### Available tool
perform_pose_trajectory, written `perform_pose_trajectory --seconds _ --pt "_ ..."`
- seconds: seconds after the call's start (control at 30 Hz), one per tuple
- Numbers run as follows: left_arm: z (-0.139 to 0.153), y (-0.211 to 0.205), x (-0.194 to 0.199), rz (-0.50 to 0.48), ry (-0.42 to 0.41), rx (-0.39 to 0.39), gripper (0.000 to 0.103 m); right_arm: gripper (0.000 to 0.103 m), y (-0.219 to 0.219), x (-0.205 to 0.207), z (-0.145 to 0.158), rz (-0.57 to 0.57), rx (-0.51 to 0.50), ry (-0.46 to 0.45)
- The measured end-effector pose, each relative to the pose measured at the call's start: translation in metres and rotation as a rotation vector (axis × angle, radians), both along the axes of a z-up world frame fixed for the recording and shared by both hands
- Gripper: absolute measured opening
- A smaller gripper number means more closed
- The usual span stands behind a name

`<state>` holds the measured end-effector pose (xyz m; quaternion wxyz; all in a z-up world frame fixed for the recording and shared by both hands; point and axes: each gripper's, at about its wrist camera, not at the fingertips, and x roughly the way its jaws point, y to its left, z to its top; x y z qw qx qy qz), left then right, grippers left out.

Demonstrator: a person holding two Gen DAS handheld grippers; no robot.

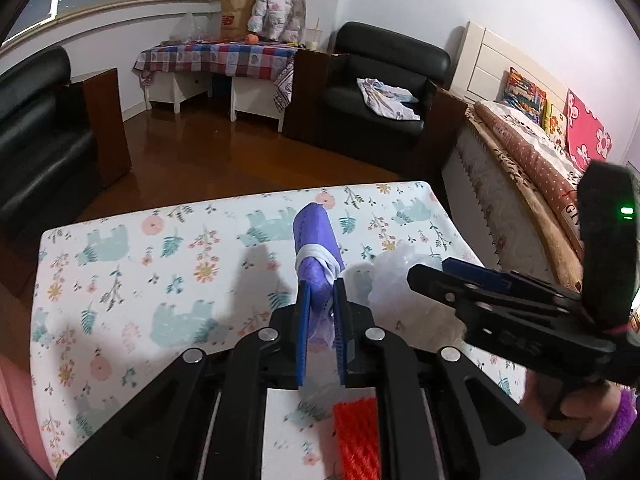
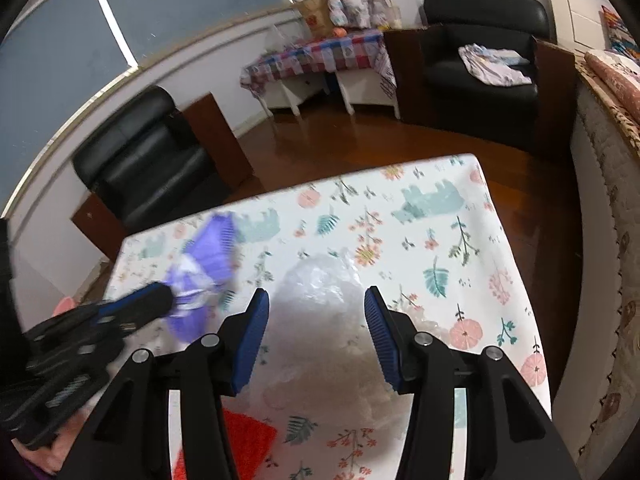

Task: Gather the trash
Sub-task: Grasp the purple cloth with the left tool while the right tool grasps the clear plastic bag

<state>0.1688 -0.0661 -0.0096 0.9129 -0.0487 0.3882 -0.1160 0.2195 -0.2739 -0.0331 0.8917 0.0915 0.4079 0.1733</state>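
Observation:
My left gripper [image 1: 320, 292] is shut on a purple roll of bags [image 1: 316, 248] with a white band, held over the floral table [image 1: 140, 272]. The roll also shows blurred in the right wrist view [image 2: 204, 272], with the left gripper [image 2: 160, 300] on it. My right gripper [image 2: 316, 312] is open, its jaws on either side of a crumpled clear plastic bag [image 2: 320, 300] on the table. The bag [image 1: 388, 276] and the right gripper [image 1: 440, 268] show in the left wrist view. A red foam net [image 1: 356, 436] lies at the near table edge, also in the right wrist view [image 2: 244, 440].
Two black armchairs [image 1: 380, 88] [image 1: 36, 128] stand on the wooden floor beyond the table. A bed [image 1: 532, 168] runs along the right side. A checked-cloth side table [image 1: 216, 60] with clutter is at the back wall.

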Motion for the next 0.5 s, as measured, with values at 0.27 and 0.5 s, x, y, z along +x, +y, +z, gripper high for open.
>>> perform_pose_trajectory --seconds 0.27,0.5 --pt "0.007 0.02 -0.025 0.038 -0.013 -0.008 0.011 0.019 0.003 -0.009 0.001 0.039 0.05 -0.017" --pt "0.02 0.036 -0.052 0.079 -0.05 -0.008 0.011 0.019 0.021 -0.039 0.029 0.098 0.083 -0.082"
